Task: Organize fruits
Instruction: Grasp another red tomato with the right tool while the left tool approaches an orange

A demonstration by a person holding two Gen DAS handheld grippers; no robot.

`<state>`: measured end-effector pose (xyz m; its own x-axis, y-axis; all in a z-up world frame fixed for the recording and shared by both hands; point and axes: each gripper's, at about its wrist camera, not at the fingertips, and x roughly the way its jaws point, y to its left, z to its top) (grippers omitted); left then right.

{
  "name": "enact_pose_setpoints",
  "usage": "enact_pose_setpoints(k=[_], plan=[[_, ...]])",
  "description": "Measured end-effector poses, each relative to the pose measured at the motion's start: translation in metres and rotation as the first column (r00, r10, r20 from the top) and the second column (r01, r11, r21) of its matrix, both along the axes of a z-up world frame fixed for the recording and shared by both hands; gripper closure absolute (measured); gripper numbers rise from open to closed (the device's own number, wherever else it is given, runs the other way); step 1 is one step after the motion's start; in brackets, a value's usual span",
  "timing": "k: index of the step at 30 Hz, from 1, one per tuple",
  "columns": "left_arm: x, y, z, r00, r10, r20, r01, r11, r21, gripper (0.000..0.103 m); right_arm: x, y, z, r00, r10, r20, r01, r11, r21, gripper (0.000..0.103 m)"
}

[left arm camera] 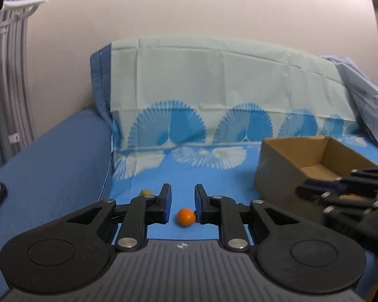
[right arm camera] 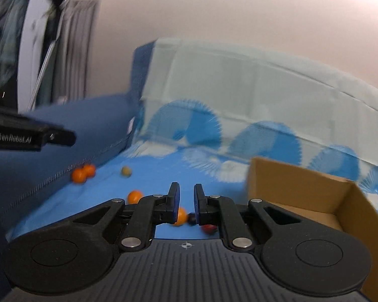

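Observation:
Small fruits lie on a blue patterned sofa seat. In the left wrist view my left gripper (left arm camera: 182,195) is open and empty above an orange (left arm camera: 185,217), with a yellowish fruit (left arm camera: 145,191) to its left. An open cardboard box (left arm camera: 284,171) stands to the right, with my right gripper (left arm camera: 340,193) in front of it. In the right wrist view my right gripper (right arm camera: 187,198) is slightly open and empty above an orange (right arm camera: 181,216) and a dark red fruit (right arm camera: 209,229). More oranges (right arm camera: 83,173) (right arm camera: 134,196) and a yellowish fruit (right arm camera: 126,171) lie to the left. The box (right arm camera: 315,196) is at right.
The sofa's blue armrest (left arm camera: 50,156) bounds the seat on the left. A pale cloth covers the backrest (left arm camera: 226,83). The body of the left gripper (right arm camera: 25,133) juts in at the left of the right wrist view. A bundle of cloth (left arm camera: 360,93) lies at far right.

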<state>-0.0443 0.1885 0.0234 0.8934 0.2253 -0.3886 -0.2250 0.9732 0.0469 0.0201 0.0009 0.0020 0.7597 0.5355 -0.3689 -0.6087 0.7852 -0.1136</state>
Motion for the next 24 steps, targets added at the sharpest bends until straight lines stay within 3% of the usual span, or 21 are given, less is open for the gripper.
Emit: enact_pose_setpoints(k=[5,10,12,13,20,24], plan=[[0.013,0.015,-0.014,0.999,0.04,-0.036,-0.041,0.999,-0.02,0.081,0.016,0.054,-0.04,0.988,-0.12,0.098,0.139,0.967,-0.216,0.081],[0.011,0.013,-0.022,0.998,0.048,-0.043,-0.047,0.999,0.018,0.081,0.059,0.079,-0.074,0.952,-0.292,0.093,0.306,0.905,-0.295,0.077],[0.013,0.011,-0.023,0.998,0.041,-0.05,-0.039,0.999,0.03,0.081,0.075,0.088,-0.087,0.941,-0.326,0.088,0.337,0.89,-0.309,0.06],[0.015,0.011,-0.024,0.998,0.04,-0.057,-0.038,0.999,0.034,0.081,0.082,0.093,-0.095,0.939,-0.332,0.088,0.343,0.884,-0.317,0.056],[0.029,0.008,-0.032,0.994,0.045,-0.096,-0.038,0.997,0.073,0.081,0.12,0.114,-0.13,0.934,-0.347,0.08,0.349,0.848,-0.399,0.054],[0.032,0.009,-0.034,0.993,0.053,-0.104,-0.045,0.996,0.076,0.081,0.133,0.119,-0.142,0.932,-0.36,0.039,0.343,0.842,-0.417,0.061]])
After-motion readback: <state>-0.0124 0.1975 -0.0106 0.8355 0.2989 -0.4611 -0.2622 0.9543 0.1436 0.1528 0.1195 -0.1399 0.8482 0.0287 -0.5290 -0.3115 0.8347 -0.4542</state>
